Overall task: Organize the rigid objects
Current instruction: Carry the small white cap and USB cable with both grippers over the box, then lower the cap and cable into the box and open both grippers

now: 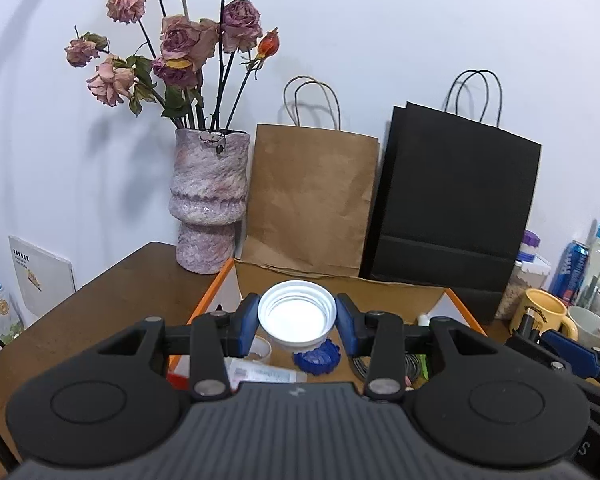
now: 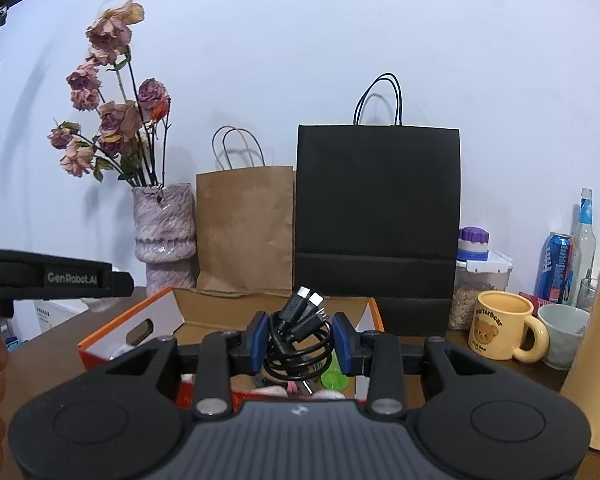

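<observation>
My left gripper (image 1: 297, 322) is shut on a white screw lid (image 1: 297, 316), open side towards the camera, held above an orange-edged cardboard box (image 1: 216, 288). Inside the box lie a blue ridged cap (image 1: 317, 357), a clear tape roll (image 1: 262, 350) and a coiled wire (image 1: 410, 364). My right gripper (image 2: 299, 342) is shut on a coiled black USB cable (image 2: 298, 336), its plugs sticking up, above the same box (image 2: 120, 328). A green cap (image 2: 334, 380) lies in the box below. The left gripper's body (image 2: 48, 278) shows at the left of the right wrist view.
A pink vase of dried roses (image 1: 208, 204), a brown paper bag (image 1: 312, 200) and a black paper bag (image 1: 456, 200) stand behind the box against the wall. A yellow bear mug (image 2: 502, 326), a pale cup (image 2: 562, 330), a blue can (image 2: 556, 266), a glass bottle (image 2: 586, 236) and a food jar (image 2: 476, 280) crowd the right.
</observation>
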{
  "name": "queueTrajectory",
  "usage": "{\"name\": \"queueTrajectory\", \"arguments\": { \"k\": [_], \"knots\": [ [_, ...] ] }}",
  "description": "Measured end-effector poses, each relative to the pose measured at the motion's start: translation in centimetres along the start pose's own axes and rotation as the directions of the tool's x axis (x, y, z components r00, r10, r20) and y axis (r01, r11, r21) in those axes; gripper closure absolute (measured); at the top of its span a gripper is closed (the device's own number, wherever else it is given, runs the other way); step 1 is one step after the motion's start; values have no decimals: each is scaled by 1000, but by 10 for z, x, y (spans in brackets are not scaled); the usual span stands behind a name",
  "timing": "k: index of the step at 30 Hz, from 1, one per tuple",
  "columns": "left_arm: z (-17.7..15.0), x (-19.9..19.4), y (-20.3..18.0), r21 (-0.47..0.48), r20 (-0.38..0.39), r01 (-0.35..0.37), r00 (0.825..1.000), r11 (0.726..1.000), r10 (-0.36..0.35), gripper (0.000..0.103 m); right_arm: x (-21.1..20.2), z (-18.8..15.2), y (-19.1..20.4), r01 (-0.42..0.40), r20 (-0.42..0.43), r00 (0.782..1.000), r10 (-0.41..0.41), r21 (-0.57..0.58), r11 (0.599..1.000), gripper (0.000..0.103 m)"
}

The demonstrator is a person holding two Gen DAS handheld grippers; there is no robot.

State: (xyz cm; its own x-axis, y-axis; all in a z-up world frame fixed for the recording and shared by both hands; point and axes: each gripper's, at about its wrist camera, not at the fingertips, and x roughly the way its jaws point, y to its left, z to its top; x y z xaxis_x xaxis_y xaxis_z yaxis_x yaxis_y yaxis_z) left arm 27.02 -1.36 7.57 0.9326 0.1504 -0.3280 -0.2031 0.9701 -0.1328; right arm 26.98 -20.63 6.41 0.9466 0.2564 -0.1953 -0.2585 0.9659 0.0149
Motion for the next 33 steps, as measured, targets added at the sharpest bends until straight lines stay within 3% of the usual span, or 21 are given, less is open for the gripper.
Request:
{"name": "queueTrajectory", "arguments": {
  "k": [23,33],
  "knots": [
    [6,101,6,56,-58,-75,995,996,78,62,114,4,-1,-20,-81,997,19,-10,1000,70],
    [-1,119,4,106,-101,-90,990,990,101,59,135,-9,-6,-19,-149,989,17,-10,1000,69]
  ]
}}
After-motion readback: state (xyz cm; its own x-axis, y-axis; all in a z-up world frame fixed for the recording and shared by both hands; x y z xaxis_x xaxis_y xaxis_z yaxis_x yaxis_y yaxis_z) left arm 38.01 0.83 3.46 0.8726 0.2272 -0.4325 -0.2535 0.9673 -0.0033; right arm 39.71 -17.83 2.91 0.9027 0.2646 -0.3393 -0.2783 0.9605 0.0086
